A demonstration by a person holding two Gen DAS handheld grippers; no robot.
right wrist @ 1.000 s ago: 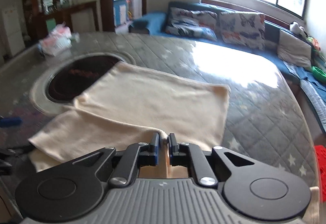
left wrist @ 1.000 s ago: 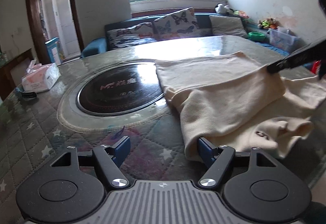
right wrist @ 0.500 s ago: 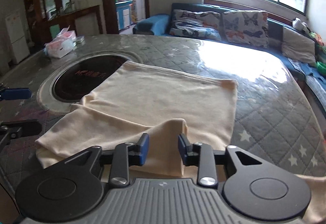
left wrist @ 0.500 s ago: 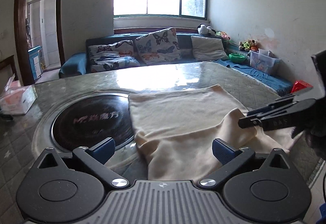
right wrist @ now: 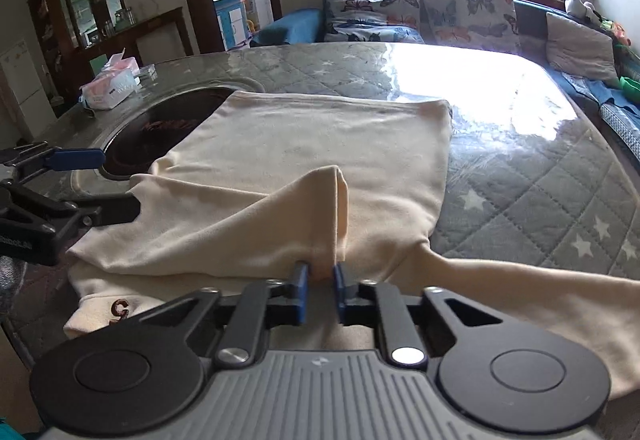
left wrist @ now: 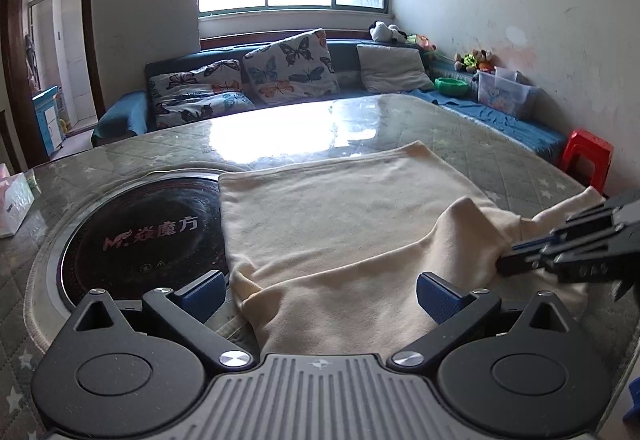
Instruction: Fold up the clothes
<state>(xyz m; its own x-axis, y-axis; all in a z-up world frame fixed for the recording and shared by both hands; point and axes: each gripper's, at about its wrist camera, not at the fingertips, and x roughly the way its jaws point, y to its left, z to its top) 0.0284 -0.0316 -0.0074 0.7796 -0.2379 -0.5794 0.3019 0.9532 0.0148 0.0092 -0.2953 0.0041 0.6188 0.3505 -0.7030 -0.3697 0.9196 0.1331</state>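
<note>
My left gripper (left wrist: 318, 296) has its jaws fully apart, nothing between the pads, hovering over the near-left edge of the cream shirt (left wrist: 340, 216), beside the black cooktop (left wrist: 140, 236). Shirt lies ahead of both tools on the quilted table (right wrist: 540, 176), long axis running away from me, near part rumpled. My right gripper (right wrist: 319, 290) is clamped on a raised fold of it. Left side looks next to pinch.
</note>
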